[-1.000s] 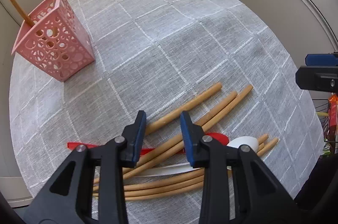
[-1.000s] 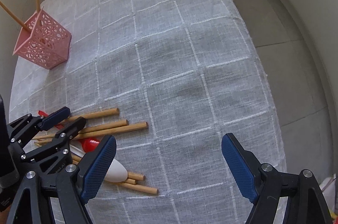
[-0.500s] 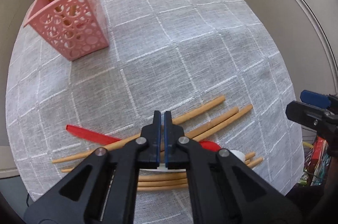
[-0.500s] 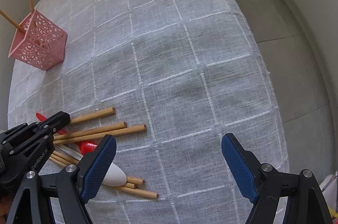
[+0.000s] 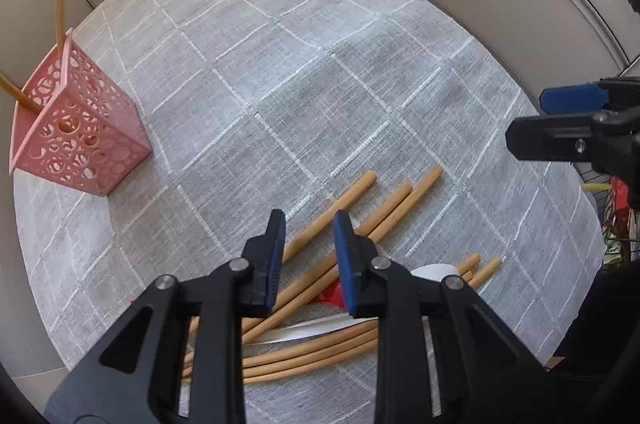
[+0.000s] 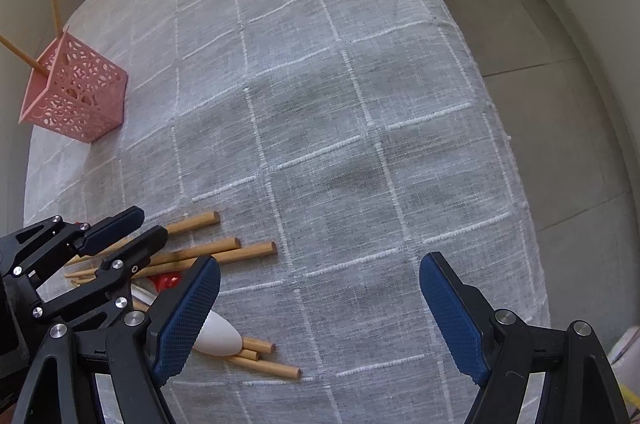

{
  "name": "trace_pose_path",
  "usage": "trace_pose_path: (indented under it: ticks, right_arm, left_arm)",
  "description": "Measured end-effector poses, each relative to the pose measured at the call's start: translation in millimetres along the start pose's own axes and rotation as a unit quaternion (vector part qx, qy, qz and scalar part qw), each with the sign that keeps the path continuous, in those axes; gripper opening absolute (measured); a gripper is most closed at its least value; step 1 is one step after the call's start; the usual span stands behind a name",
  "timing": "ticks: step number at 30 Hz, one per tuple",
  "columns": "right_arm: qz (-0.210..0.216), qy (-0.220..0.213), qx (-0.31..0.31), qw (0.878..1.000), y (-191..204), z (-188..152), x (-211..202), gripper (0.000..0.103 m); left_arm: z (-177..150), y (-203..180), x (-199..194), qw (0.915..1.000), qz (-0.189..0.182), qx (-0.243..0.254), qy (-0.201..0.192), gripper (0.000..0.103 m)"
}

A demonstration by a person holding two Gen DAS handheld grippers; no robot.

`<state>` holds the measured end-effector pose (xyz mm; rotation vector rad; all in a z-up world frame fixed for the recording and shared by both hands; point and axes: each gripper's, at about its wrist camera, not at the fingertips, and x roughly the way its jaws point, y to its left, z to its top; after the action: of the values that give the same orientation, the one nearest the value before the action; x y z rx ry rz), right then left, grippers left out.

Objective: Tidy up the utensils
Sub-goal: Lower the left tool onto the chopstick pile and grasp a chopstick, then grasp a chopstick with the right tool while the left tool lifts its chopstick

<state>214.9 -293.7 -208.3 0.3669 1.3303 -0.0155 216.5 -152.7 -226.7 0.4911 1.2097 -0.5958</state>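
A pile of wooden sticks lies on the grey checked tablecloth near the front edge, with a red spoon and a white spoon among them. My left gripper is open and hangs just over the pile, its jaws either side of one stick. A pink perforated holder at the far left holds two sticks. In the right wrist view the pile is at lower left, the left gripper over it. My right gripper is wide open and empty above bare cloth.
The round table's cloth drops off at the right edge, with floor beyond. The holder also shows in the right wrist view. Coloured clutter lies off the table at the right.
My left gripper was shut half a second ago and is now open again, lower over the sticks. My right gripper has stayed wide open and barely moved.
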Motion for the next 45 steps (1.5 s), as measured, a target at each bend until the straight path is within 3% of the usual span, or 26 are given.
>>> trace_pose_path:
  ticks: [4,7,11,15,18,25,27,31,39,45]
  right_arm:
    - [-0.003,0.002,0.001,1.0,-3,1,1,0.086]
    - [-0.005,0.004,0.003,1.0,-6,1,2,0.086]
    - [-0.007,0.006,0.006,1.0,-7,2,4,0.086]
    - [-0.007,0.012,0.005,1.0,-6,1,8,0.086]
    - [-0.01,0.016,0.001,1.0,-3,1,12,0.086]
    - [-0.005,0.025,0.018,1.0,-2,5,23,0.086]
    - [0.0,0.028,0.027,0.999,-1,6,27,0.086]
    - [0.017,0.035,0.046,0.998,2,9,36,0.086]
    - [0.043,0.037,0.067,0.996,15,18,56,0.086]
    - [0.062,0.014,0.104,0.993,21,28,65,0.067]
  left_arm:
    - [2,-8,18,0.9991,0.028,0.023,0.023,0.027]
    - [5,-7,22,0.9993,0.031,0.015,0.013,0.027]
    - [22,13,26,0.9969,0.036,-0.07,-0.001,0.026]
    - [24,38,23,0.9857,0.055,-0.159,-0.005,0.015]
    - [22,56,21,0.9772,0.034,-0.209,-0.005,0.013]
    - [29,63,26,0.9807,0.027,-0.192,-0.026,0.016]
    - [30,62,31,0.9803,0.031,-0.192,-0.032,0.013]
    - [22,68,19,0.9771,0.035,-0.205,-0.046,0.008]
    - [-14,88,-34,0.9625,0.023,-0.256,-0.088,0.008]
    - [-34,88,-64,0.9578,0.031,-0.266,-0.105,0.008]
